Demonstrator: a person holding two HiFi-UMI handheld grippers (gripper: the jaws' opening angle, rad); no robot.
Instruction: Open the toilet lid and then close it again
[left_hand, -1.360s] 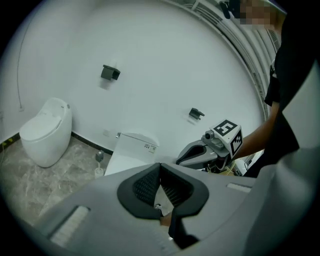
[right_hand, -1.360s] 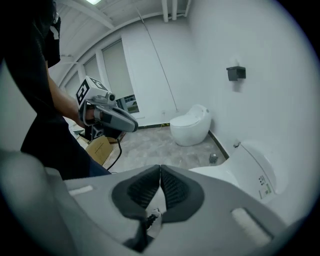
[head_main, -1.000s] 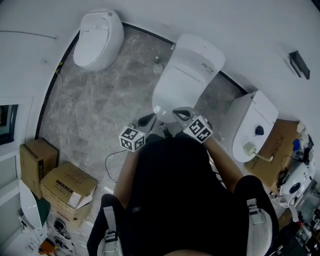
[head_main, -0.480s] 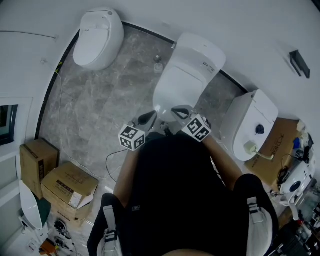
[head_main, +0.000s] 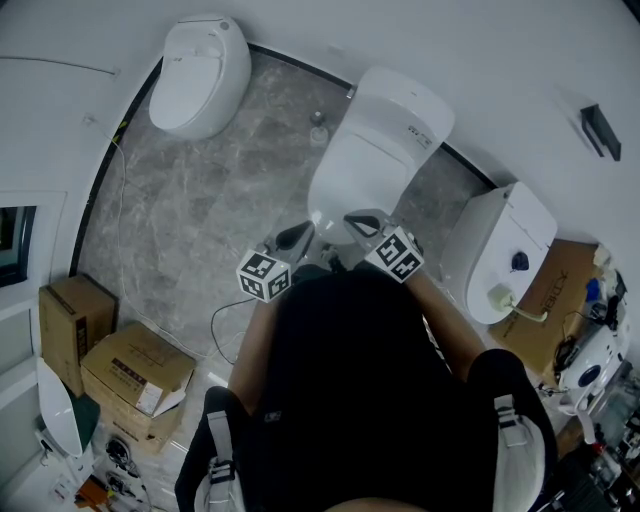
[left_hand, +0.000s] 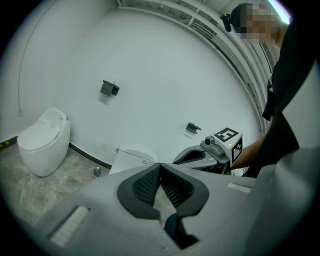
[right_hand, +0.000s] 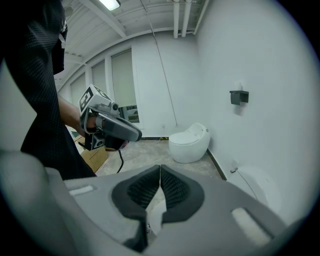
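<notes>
Jaws shut, empty — left gripper, right gripper near toilet lid, apparently not touching.

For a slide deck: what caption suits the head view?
Person faces closed middle toilet, left tongs and right tongs shut and empty near its front.

Toilets: white, all three. Wall: white. Floor: grey, marbled veining. Boxes, lower left: brown. Cubes, centre: black-and-white squares. Shirt: black.
</notes>
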